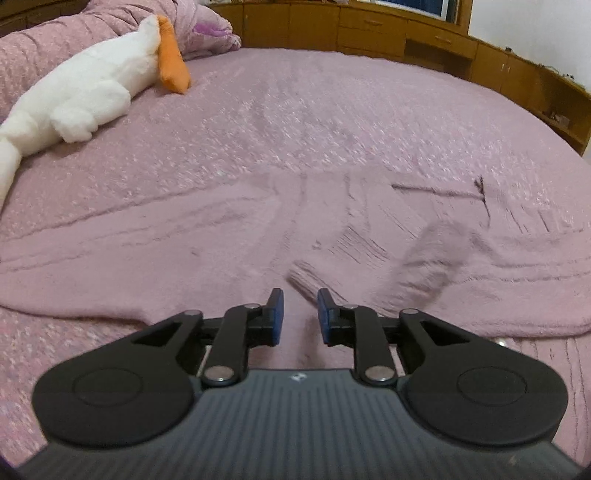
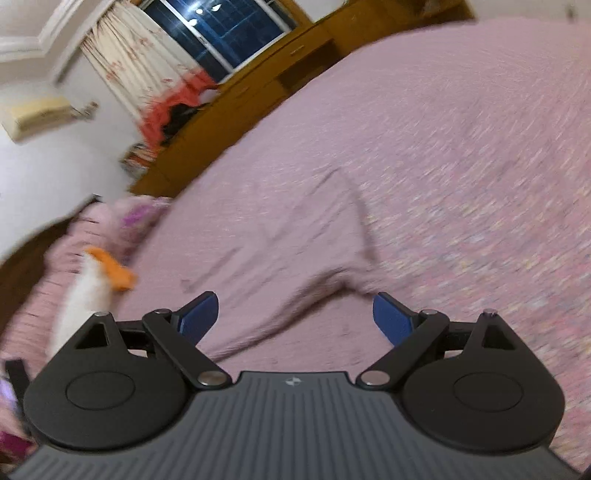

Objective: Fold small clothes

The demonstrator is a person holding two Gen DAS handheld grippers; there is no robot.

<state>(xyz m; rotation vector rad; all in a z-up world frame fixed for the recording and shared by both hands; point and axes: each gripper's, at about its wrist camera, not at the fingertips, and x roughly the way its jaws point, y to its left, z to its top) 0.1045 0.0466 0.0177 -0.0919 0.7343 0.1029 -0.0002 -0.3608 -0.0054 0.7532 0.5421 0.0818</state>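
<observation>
A pink knitted garment lies spread on the pink bedspread, nearly the same colour. Its ribbed cuff lies just ahead of my left gripper, which is open a little and empty above the garment's near part. A blurred fold of the garment is raised at the right. In the right wrist view the garment lies ahead, blurred. My right gripper is wide open and empty over its near edge.
A white plush goose with an orange beak lies at the left of the bed, also in the right wrist view. Pillows sit at the head. Wooden cabinets run along the far side.
</observation>
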